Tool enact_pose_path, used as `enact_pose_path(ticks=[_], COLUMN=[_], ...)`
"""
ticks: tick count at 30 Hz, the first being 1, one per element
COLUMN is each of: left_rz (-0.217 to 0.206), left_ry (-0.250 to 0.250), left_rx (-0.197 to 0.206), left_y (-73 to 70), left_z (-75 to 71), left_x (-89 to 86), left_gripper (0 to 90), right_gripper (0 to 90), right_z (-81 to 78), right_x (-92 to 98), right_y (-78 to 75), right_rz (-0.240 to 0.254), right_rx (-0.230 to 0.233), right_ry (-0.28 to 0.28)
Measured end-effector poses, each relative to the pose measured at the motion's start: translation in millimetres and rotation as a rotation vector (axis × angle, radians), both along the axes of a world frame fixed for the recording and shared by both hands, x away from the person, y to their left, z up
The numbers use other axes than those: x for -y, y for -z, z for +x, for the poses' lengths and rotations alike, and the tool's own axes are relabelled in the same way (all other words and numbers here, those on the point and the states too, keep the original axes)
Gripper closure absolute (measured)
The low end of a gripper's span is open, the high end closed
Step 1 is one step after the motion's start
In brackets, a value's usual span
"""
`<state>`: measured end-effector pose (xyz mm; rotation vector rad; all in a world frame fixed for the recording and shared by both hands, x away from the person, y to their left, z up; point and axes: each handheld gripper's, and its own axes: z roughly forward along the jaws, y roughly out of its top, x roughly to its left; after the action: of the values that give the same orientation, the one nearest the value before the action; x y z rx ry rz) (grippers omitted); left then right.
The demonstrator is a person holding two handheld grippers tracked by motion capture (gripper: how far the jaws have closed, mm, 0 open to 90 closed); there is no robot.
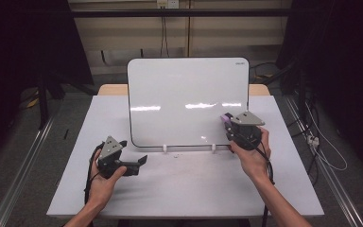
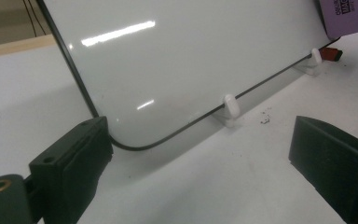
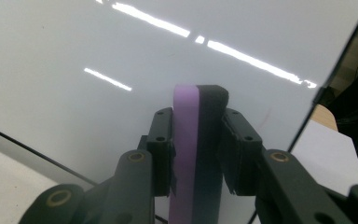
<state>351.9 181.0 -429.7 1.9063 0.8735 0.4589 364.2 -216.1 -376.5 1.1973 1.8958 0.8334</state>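
A person's right gripper (image 1: 230, 124), jaws clamped on a purple whiteboard eraser (image 3: 196, 140) held upright, sits against the lower right of a propped, clean whiteboard (image 1: 179, 90), while the left gripper (image 1: 139, 162), jaws wide apart and empty, rests near its lower-left corner.
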Motion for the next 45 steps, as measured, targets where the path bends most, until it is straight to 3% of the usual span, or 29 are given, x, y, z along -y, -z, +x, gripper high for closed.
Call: enact_pose_path(ticks=[5, 11, 14, 18, 20, 23, 24, 28, 35, 45], left_rz=[-0.005, -0.014, -0.021, -0.028, -0.032, -0.031, -0.028, -0.024, 0.016, 0.005], left_ry=[-0.016, -0.030, -0.036, -0.039, -0.043, -0.046, -0.046, -0.057, -0.046, -0.075], left_rx=[0.014, 0.017, 0.014, 0.009, 0.008, 0.006, 0.005, 0.009, 0.010, 0.032], left_y=[1.0, 1.1, 1.3, 1.9, 2.0, 1.5, 1.1, -3.3, -1.4, 0.5], left_z=[-0.6, -1.3, 0.1, 2.6, 3.3, 3.1, 3.0, 0.4, -10.2, -14.6], left_x=[-0.9, -1.1, -2.1, -4.1, -4.8, -5.6, -5.8, -9.2, -13.4, -16.1], left_gripper=[5.5, 5.6, 5.7, 5.9, 6.0, 6.0, 6.0, 6.0, 6.0, 6.4], right_gripper=[67.4, 65.0, 63.6, 51.5, 49.4, 25.7, 21.4, 10.7, 6.3, 6.1], right_z=[4.6, 3.5, 3.0, 7.2, 7.3, 4.7, 3.1, -10.4, -36.1, -76.7], right_x=[-1.9, -2.6, -1.8, 2.2, 5.3, 10.2, 13.0, 27.5, 53.8, 72.3], right_y=[4.5, 9.1, 10.5, 13.3, 13.9, 13.4, 13.2, 15.3, 31.8, 54.6], right_rz=[-0.008, -0.024, -0.011, 0.024, 0.050, 0.128, 0.170, 0.265, 0.294, 0.323], right_rx=[0.003, 0.037, 0.045, 0.019, 0.037, 0.054, 0.052, 0.050, 0.027, 0.016], right_ry=[0.003, -0.011, -0.013, -0.009, -0.005, -0.009, -0.019, -0.044, -0.032, 0.013])
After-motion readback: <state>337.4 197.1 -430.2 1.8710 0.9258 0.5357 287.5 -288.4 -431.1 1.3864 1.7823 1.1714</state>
